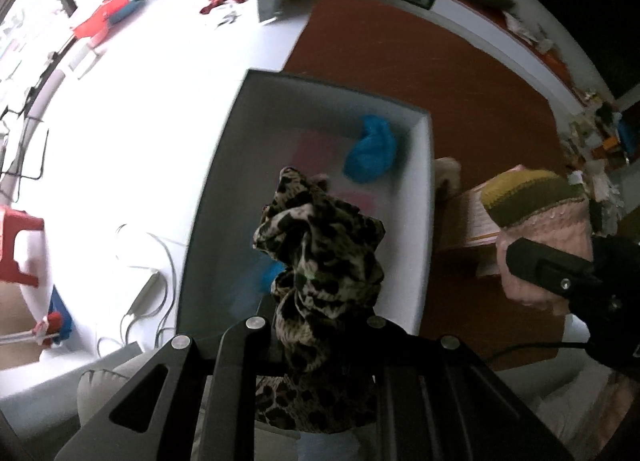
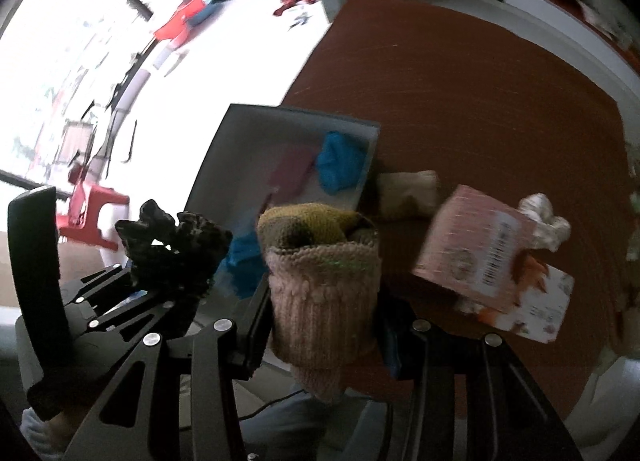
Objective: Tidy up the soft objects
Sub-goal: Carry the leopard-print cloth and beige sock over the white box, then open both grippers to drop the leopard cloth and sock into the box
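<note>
Surface: reddish-brown round table (image 1: 460,73), bright white floor (image 1: 140,101) beyond it on the left.
Left gripper (image 1: 320,325): fingers clamped on a leopard-print crumpled fabric piece (image 1: 320,257), held above the near end of the box.
Right gripper (image 2: 324,325): fingers clamped on a pink knitted sock with yellow and olive bands (image 2: 324,289), held over the table just right of the box.
Box: grey open rectangular box with white inside (image 1: 424,197), at the table's left edge.
Box contents: blue soft cloth (image 1: 370,153) in the far right corner, pale pink flat item (image 2: 290,171) on the bottom beside it, another blue piece (image 2: 244,265) near the front.
Right of box: beige soft pouch (image 2: 408,191) touching the box's outer wall, pink printed cardboard carton (image 2: 476,249) further right.
Floor: red plastic stool (image 1: 18,245), white cables (image 1: 148,285).
</note>
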The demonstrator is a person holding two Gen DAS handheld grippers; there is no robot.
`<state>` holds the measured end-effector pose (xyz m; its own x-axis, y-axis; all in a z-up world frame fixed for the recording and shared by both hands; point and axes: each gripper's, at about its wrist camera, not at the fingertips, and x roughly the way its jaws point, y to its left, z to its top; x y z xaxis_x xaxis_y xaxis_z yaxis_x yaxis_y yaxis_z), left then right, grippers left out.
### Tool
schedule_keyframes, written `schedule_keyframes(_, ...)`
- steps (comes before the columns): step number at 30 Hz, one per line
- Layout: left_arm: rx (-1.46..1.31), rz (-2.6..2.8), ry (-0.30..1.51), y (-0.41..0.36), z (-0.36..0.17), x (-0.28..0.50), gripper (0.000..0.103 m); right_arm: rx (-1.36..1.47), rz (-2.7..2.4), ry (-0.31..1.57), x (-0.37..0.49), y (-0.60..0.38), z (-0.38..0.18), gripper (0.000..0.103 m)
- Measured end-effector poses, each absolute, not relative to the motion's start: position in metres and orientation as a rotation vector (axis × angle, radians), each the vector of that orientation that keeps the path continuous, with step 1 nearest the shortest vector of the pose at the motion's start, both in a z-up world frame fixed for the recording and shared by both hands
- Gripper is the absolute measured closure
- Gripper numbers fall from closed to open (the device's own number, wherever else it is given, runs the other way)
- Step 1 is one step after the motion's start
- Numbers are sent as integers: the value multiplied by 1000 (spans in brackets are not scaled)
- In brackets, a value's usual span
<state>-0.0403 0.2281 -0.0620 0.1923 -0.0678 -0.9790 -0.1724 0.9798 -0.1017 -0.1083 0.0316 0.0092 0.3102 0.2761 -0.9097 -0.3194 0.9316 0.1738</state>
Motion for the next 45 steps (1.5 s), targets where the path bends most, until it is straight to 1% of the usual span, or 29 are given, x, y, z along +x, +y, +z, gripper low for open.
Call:
schedule_keyframes(15,-228,136,1455,254,-89,-59,85,-145,502,1268,-101,101,-23,56)
schedule_keyframes(45,-203,120,1548,246,-117,-47,85,-158,516,1369,-86,120,-57,56)
